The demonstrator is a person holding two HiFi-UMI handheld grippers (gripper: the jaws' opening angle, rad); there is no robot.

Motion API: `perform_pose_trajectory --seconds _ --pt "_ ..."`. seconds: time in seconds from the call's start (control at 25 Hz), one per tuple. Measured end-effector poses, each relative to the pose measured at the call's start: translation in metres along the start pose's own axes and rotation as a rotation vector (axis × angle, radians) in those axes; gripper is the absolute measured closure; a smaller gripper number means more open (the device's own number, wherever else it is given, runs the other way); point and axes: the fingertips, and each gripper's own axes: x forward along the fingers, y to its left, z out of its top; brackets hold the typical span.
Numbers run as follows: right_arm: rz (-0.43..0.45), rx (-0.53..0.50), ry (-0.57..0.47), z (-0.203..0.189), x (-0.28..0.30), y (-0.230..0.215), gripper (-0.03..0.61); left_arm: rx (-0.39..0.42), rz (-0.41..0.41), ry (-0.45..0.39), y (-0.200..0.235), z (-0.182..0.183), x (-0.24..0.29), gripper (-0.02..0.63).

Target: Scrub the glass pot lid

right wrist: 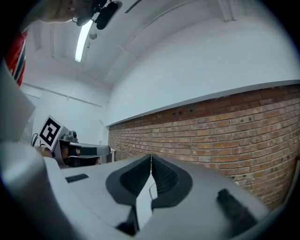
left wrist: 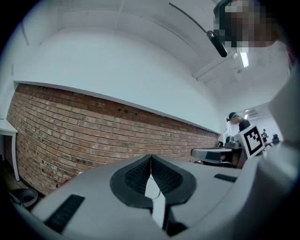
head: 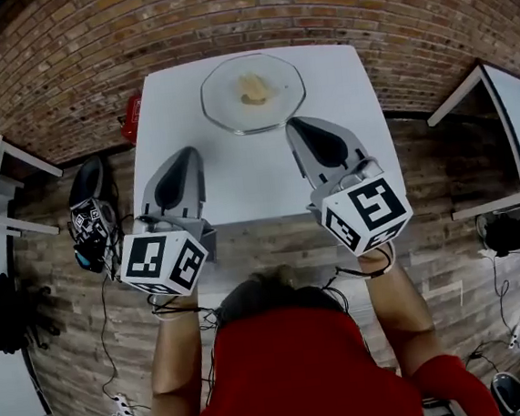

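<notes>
Red-shirted person (head: 294,373), nearest the head camera, standing at the near edge of a white table (head: 167,93).

Left gripper (head: 187,156): over the table's near left part, pointing level at the brick wall (left wrist: 93,131); jaws clenched together, nothing between them.

Glass pot lid (head: 252,92): lying on the table's far middle, with a yellowish patch at its centre; apart from both grippers.

Right gripper (head: 305,129): over the table's near right part, near the lid's rim without touching; jaws pressed together, empty.

White table (head: 239,177), glass pot lid (head: 274,100) near far edge
</notes>
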Motion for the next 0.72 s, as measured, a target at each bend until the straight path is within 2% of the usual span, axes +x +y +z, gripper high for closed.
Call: perform_pose_trajectory --seconds 0.4,0.72 --pt "0.000 0.008 0.019 -0.011 0.057 -0.033 0.548 -0.014 0.002 0.012 0.033 -0.009 0.060 0.594" --pt "-0.022 -0.018 0.065 -0.019 0.132 -0.054 0.548 -0.040 -0.013 0.027 0.094 -0.017 0.118 0.594"
